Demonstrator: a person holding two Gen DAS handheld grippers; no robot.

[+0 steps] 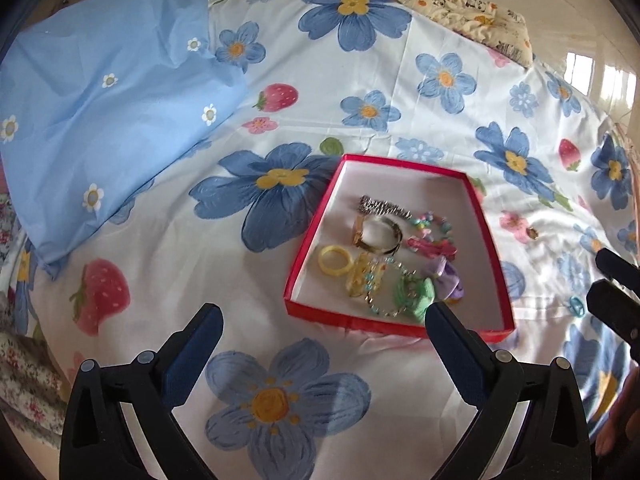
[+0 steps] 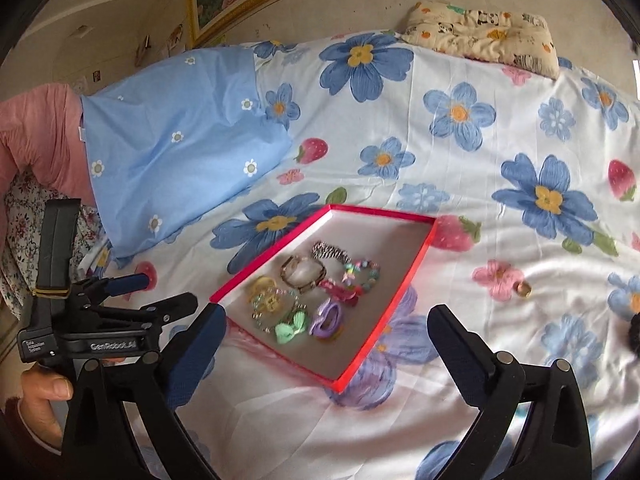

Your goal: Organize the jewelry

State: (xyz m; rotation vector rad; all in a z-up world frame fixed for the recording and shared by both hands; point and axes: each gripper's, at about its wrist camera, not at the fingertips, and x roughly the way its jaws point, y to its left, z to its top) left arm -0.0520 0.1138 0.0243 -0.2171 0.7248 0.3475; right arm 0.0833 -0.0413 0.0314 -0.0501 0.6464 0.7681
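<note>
Jewelry — bracelets, rings and bows heaped in the shallow red-rimmed cardboard tray [image 1: 486, 240] on the flower-print bedsheet [image 1: 360, 80] — lies gathered for sorting, while the left gripper [image 1: 324, 316] and right gripper [image 2: 326, 318] hover near with jaws wide, empty.

From where I stand, only one piece of writing can be made out. On the black plastic body of the left hand-held two-finger gripper [image 2: 156, 294], seen in the right wrist view, raised pale letters along the front bar read "GenRobot.AI". On the same gripper's near end sits a small white label [image 2: 34, 350] with a few short lines of print, too small and blurred to read. The cream patterned cushion [image 2: 484, 34] at the far edge of the bed carries cartoon pandas and orange shapes, with no words I can make out.
</note>
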